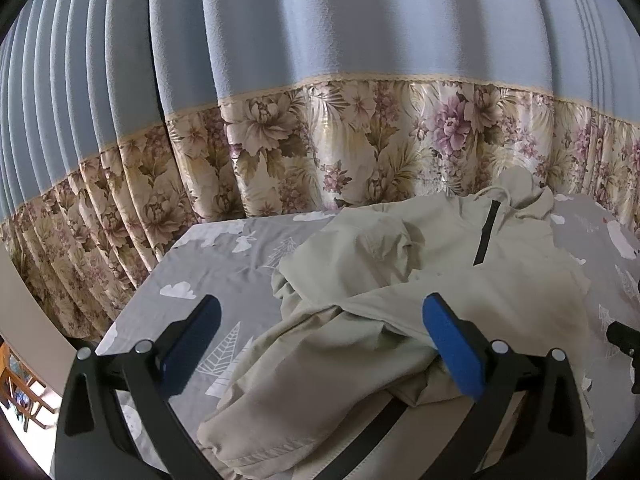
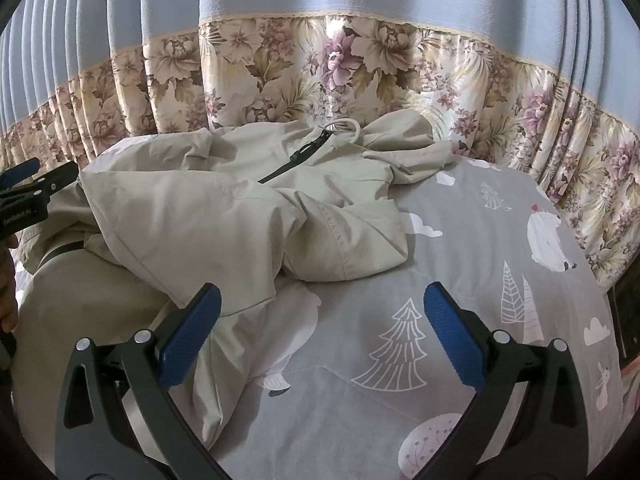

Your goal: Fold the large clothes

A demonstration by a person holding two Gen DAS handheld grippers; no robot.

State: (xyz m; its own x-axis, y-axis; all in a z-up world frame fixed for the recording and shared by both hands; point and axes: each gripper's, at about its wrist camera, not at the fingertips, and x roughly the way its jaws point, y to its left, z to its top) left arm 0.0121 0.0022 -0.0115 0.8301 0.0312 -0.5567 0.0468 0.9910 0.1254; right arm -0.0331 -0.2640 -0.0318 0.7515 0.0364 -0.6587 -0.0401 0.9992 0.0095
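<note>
A large pale beige hooded jacket [image 1: 440,264] with a short black zip lies crumpled on the grey printed bedspread [image 1: 224,264]. My left gripper [image 1: 320,320] is open and empty, held just above the jacket's lower left part, a sleeve bunched between its blue pads. In the right wrist view the jacket [image 2: 224,216] fills the left and middle, its hood against the curtain. My right gripper [image 2: 320,316] is open and empty, hovering over the bedspread [image 2: 460,240] at the jacket's right edge. The left gripper shows at the left edge of that view [image 2: 24,192].
A blue curtain with a floral lower band [image 1: 320,148] hangs right behind the bed. The bed's left edge drops off near a pale wall strip [image 1: 28,308]. The bed's right edge [image 2: 604,300] borders a dark object. The right gripper's tip shows at the far right [image 1: 624,340].
</note>
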